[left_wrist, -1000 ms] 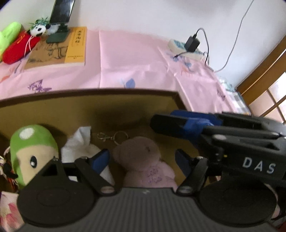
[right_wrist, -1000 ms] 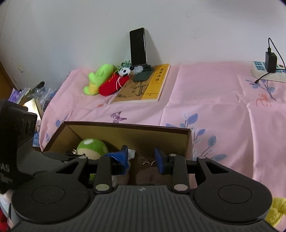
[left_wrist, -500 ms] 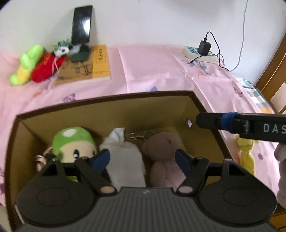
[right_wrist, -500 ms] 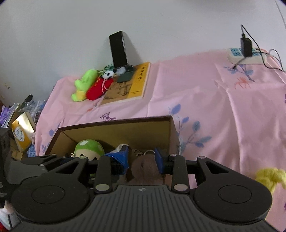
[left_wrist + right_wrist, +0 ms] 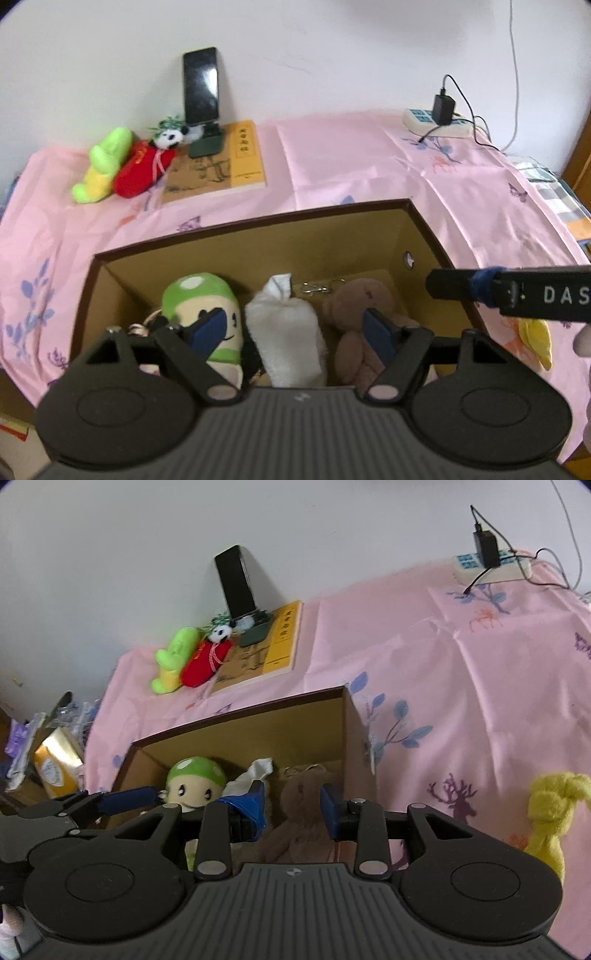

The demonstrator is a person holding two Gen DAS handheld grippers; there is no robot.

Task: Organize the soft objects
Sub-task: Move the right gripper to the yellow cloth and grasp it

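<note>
A brown cardboard box on the pink cloth holds a green mushroom plush, a white soft toy and a brown bear. My left gripper is open and empty above the box's near side. My right gripper is open and empty over the bear, and its finger shows in the left wrist view at the box's right wall. A yellow plush lies on the cloth right of the box. A lime green plush, a red plush and a small panda lie at the back left.
A yellow book carries a phone on a stand near the wall. A power strip with a charger sits at the back right. Clutter and a yellow packet lie left of the table. Wooden furniture stands at the right.
Both grippers have risen and pulled back from inside the box, so more of the table shows. The right gripper moved right, and the yellow plush came into view.
</note>
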